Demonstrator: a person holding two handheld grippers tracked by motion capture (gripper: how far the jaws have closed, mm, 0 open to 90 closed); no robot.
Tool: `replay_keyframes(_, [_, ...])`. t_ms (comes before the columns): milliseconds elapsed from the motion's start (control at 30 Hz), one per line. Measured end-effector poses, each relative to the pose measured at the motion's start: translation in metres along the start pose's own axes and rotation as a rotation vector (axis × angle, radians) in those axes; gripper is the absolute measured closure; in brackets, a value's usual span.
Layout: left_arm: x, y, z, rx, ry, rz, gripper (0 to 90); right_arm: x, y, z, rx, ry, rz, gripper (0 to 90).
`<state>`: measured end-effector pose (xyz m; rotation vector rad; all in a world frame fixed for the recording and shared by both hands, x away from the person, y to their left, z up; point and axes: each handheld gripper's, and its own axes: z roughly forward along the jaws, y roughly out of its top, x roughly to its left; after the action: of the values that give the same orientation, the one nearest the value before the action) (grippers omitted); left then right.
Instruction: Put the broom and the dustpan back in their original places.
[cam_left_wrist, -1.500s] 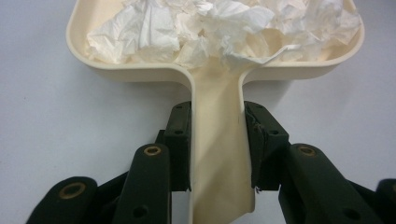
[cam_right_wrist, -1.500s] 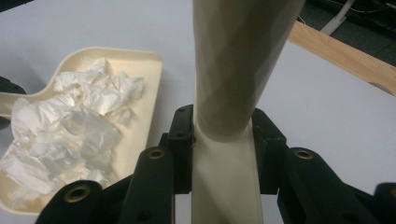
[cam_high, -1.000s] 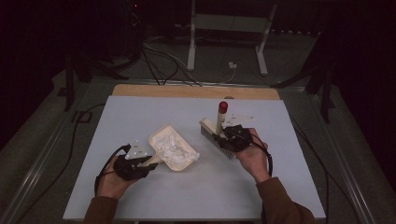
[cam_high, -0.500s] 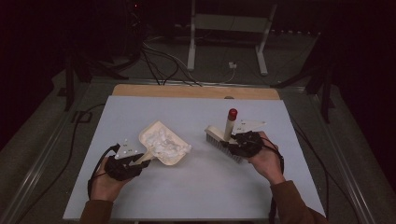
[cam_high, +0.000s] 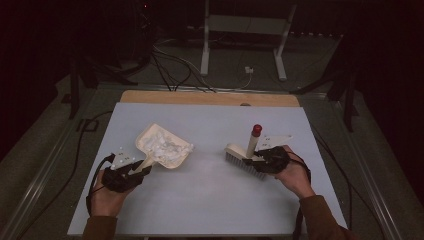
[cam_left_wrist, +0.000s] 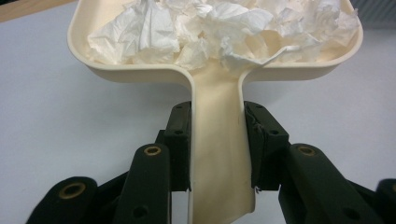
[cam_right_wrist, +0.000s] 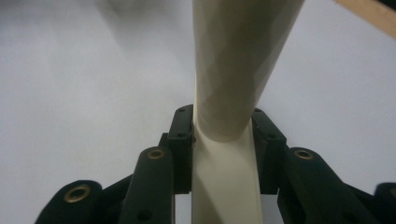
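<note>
My left claw (cam_left_wrist: 217, 140) clamps the handle of the dustpan (cam_high: 162, 147) full of paper (cam_left_wrist: 219, 30) at table (cam_high: 200, 200) left, my right claw (cam_right_wrist: 223, 140) grips the brush (cam_high: 245, 160) well apart.

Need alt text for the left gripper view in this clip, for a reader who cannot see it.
The left gripper is clamped on the handle of a cream dustpan, one black jaw on each side. The pan is piled with crumpled white paper, and the pale table lies beneath it.
</note>
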<state>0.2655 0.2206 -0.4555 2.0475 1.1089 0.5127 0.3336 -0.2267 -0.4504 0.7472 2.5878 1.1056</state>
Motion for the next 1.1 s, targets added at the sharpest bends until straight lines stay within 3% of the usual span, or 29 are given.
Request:
replay_keyframes(167, [0.004, -0.003, -0.001, -0.004, 0.065, -0.043, 66.4, -0.003, -0.005, 0.004, 0.024, 0.023, -0.007, 67.4])
replay_keyframes(333, [0.007, -0.006, -0.002, -0.001, 0.092, -0.077, 66.4, -0.005, -0.008, 0.005, 0.018, 0.023, 0.014, 67.0])
replay_keyframes(433, [0.008, -0.007, -0.002, -0.004, 0.101, -0.088, 66.4, -0.004, -0.007, 0.003, 0.022, -0.004, 0.034, 64.4])
replay_keyframes(500, [0.008, -0.007, -0.002, -0.003, 0.108, -0.094, 66.4, -0.003, -0.004, 0.000, -0.009, -0.010, 0.053, 60.0])
replay_keyframes(733, [0.006, -0.008, 0.001, -0.001, 0.130, -0.102, 66.4, 0.007, 0.008, -0.015, -0.124, -0.078, 0.125, 58.6])
replay_keyframes(967, [0.004, -0.010, 0.003, -0.008, 0.180, -0.133, 66.4, 0.012, 0.015, -0.020, -0.217, -0.185, 0.254, 65.0])
replay_keyframes(1100, [0.001, -0.011, 0.007, -0.002, 0.209, -0.151, 66.4, 0.012, 0.015, -0.017, -0.242, -0.237, 0.328, 69.5])
